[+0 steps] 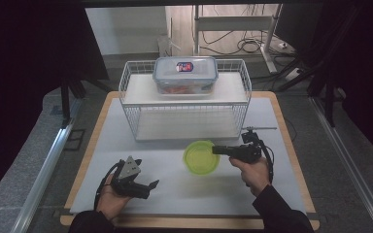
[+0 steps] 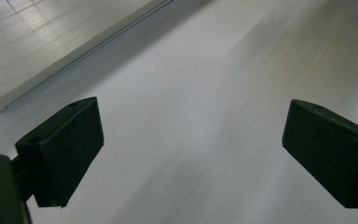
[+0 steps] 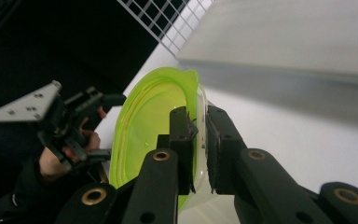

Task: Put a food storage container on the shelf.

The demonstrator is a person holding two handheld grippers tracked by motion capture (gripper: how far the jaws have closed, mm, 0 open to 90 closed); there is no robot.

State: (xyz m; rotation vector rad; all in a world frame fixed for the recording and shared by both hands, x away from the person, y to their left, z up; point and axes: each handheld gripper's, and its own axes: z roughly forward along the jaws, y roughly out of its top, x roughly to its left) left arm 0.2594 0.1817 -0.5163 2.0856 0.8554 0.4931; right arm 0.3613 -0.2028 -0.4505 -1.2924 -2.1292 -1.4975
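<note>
A white wire basket (image 1: 184,104) stands at the back of the white table (image 1: 165,189), well behind the grippers. In front of it, a round, translucent green plastic container (image 1: 200,156) lies roughly level, its rim pinched between the jaws of the right gripper (image 1: 217,150), which reaches in from its right. The left gripper (image 1: 148,187) rests apart near the front, jaws wide and empty.

Black hand-held grippers, dark sleeves

Both forearms wear dark long sleeves. The left gripper (image 1: 135,180) is black, topped by a grey three-cornered plate with small holes, a black cable looping near it. The right gripper (image 3: 199,133) has flat black pads on slotted black links with brass-coloured rivets; a black cable trails behind.
</note>
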